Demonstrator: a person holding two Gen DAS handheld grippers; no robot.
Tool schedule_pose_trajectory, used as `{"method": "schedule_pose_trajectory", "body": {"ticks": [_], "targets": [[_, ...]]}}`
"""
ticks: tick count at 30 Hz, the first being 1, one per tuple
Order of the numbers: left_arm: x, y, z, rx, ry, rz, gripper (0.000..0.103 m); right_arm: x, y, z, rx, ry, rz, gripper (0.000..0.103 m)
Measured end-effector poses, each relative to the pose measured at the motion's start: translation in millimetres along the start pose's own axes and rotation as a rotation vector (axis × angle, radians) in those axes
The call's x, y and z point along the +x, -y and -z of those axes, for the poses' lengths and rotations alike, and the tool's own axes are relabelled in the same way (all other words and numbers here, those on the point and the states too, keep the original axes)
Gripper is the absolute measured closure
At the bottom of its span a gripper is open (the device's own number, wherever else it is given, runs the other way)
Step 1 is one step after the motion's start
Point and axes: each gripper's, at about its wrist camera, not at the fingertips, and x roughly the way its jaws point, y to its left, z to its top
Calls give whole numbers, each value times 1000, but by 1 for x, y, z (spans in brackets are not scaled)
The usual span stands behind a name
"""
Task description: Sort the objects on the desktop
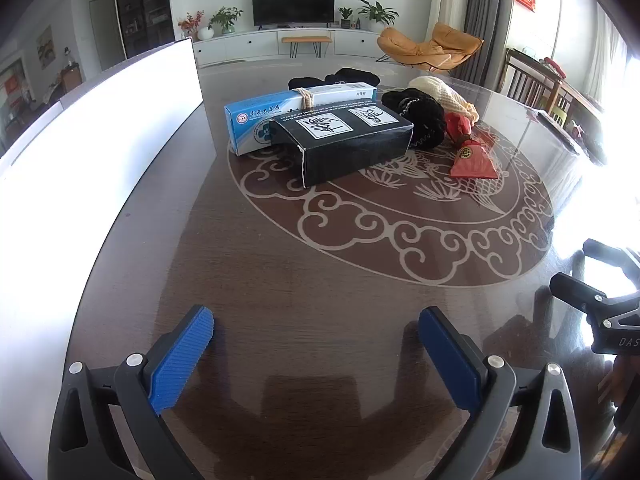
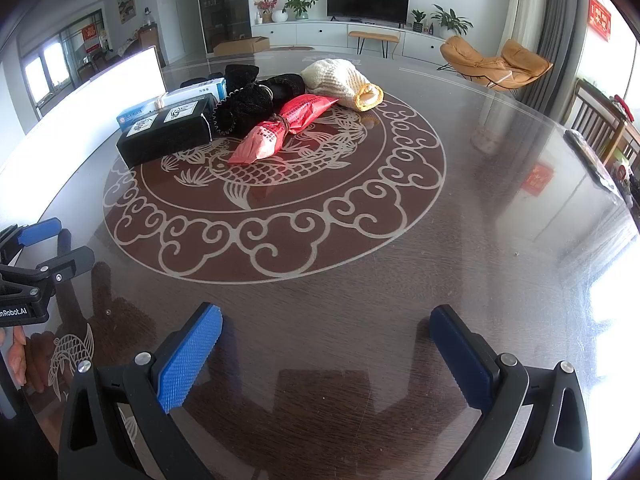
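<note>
Two boxes [image 1: 340, 136] half-hiding black cloth [image 1: 420, 114].

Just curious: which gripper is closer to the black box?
Left, probably. The left gripper faces the black box almost straight ahead; from the right gripper the box lies farther off, ahead and to its left.

both wrist views face the far table [image 1: 280, 280] clutter — left beside right.

The objects cluster in the upper centre of the table [image 1: 280, 264] — the printed carton [image 1: 348, 140] lies foremost, the long box [image 1: 260, 114] just behind it, the bundle of cloth [image 1: 416, 114] to its right, the wrapped packet [image 1: 472, 152] further right — the knitted pouch [image 1: 440, 92] behind.
</note>
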Motion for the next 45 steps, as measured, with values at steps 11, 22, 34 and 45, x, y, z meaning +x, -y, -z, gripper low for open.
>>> {"method": "schedule_pose_trajectory", "body": {"ticks": [11,22,34,45], "targets": [[0,1,0,8,-4,-8,0,0,0,0,0,0,0,0],[0,1,0,7,-4,-7,0,0,0,0,0,0,0,0],[-1,2,2,8,-3,-9,0,0,0,0,0,0,0,0],[-1,1,2,8,-4,-9,0,0,0,0,0,0,0,0]]}}
